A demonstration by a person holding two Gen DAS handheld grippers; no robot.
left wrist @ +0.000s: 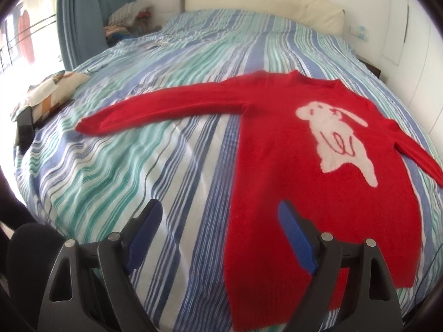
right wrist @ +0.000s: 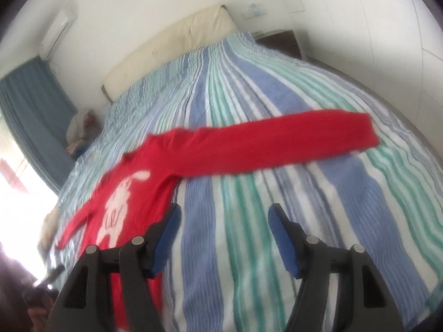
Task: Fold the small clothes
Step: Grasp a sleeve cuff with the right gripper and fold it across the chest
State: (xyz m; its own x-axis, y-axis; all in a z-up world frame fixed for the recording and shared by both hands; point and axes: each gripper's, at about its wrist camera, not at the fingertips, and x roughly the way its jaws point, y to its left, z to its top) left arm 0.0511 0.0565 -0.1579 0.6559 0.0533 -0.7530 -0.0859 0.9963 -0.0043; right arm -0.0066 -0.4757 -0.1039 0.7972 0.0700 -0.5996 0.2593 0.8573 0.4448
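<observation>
A small red sweater (left wrist: pixel 277 171) with a white animal figure on its chest lies flat and face up on the striped bed, both sleeves spread out sideways. In the left wrist view my left gripper (left wrist: pixel 220 210) hovers open above the sweater's lower left edge, with nothing between its blue pads. The right wrist view is blurred. It shows the sweater (right wrist: pixel 155 166) at the left and one sleeve (right wrist: pixel 290 141) stretched out to the right. My right gripper (right wrist: pixel 223 213) is open above the bare sheet, just right of the sweater's body, holding nothing.
The bed (left wrist: pixel 138 152) has a blue, green and white striped sheet and a cream headboard (left wrist: pixel 263 5). A patterned pillow (left wrist: pixel 52 91) and a dark object lie at its left edge. A pile of clothes (left wrist: pixel 127 19) sits beside blue curtains (left wrist: pixel 83 13). White walls stand on the right.
</observation>
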